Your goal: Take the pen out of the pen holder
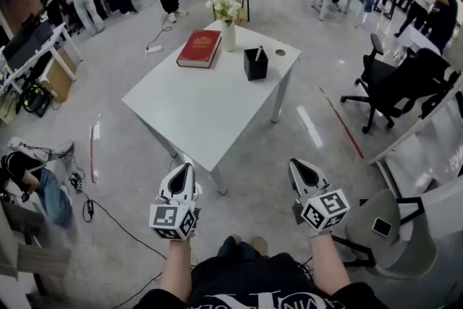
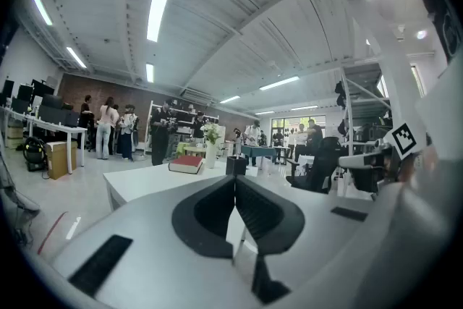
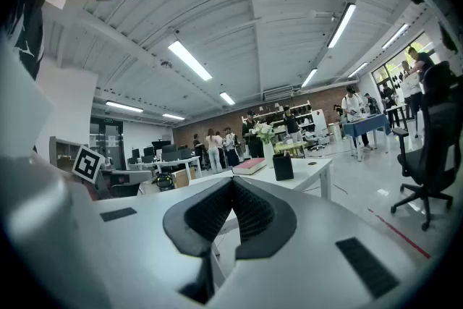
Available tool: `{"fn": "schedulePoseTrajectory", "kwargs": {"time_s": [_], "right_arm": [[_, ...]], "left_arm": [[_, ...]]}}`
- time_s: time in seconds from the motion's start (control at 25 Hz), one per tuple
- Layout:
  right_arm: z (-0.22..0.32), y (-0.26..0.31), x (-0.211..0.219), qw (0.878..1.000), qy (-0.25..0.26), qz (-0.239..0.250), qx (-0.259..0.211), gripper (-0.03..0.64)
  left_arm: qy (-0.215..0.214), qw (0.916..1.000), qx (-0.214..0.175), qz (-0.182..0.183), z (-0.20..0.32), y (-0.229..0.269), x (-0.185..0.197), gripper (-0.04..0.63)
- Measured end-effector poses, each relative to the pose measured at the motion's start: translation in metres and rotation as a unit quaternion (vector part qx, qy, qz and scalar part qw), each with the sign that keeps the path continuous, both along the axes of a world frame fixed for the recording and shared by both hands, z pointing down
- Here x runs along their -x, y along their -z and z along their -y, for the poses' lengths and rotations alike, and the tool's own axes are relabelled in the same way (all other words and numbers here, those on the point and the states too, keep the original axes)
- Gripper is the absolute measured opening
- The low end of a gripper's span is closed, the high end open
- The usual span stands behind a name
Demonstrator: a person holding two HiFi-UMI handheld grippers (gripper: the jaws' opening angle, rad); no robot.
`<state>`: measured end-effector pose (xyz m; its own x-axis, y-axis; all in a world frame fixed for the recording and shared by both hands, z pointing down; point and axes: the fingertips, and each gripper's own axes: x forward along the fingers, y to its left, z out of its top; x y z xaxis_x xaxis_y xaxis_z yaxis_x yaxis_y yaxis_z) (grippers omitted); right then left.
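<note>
The left gripper [image 1: 185, 168] and right gripper [image 1: 298, 166] are pressed together, empty, well short of the pen holder [image 1: 255, 67]. Of the pen [image 1: 259, 53] only the top shows above the pen holder's rim; the rest is hidden. The pen holder stands on a white table [image 1: 195, 108] in a busy office.

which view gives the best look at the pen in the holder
The head view: looking down on the table, it shows the pen sticking out of the black pen holder. Both gripper views show the holder only as a small dark box far off, side-on; the pen cannot be made out there.
</note>
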<state>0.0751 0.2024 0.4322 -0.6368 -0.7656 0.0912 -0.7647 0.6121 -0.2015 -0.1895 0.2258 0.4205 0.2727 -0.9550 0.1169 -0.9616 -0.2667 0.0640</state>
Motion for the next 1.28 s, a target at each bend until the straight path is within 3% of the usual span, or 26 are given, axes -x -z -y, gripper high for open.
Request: {"fn": "schedulePoseTrajectory", "kwargs": {"time_s": [0.64, 0.84, 1.28], "right_arm": [[-0.005, -0.001, -0.007, 1.000, 0.014, 0.002, -0.009, 0.009], [-0.007, -0.004, -0.022, 1.000, 0.018, 0.008, -0.007, 0.161], [0.000, -0.008, -0.054, 1.000, 0.007, 0.019, -0.006, 0.189]], "left_arm": [[0.010, 0.9997, 0.002, -0.021, -0.001, -0.010, -0.022, 0.005], [0.013, 0.9996, -0.004, -0.023, -0.006, -0.015, -0.032, 0.005], [0.019, 0.9994, -0.008, -0.027, 0.002, -0.016, -0.049, 0.005]]}}
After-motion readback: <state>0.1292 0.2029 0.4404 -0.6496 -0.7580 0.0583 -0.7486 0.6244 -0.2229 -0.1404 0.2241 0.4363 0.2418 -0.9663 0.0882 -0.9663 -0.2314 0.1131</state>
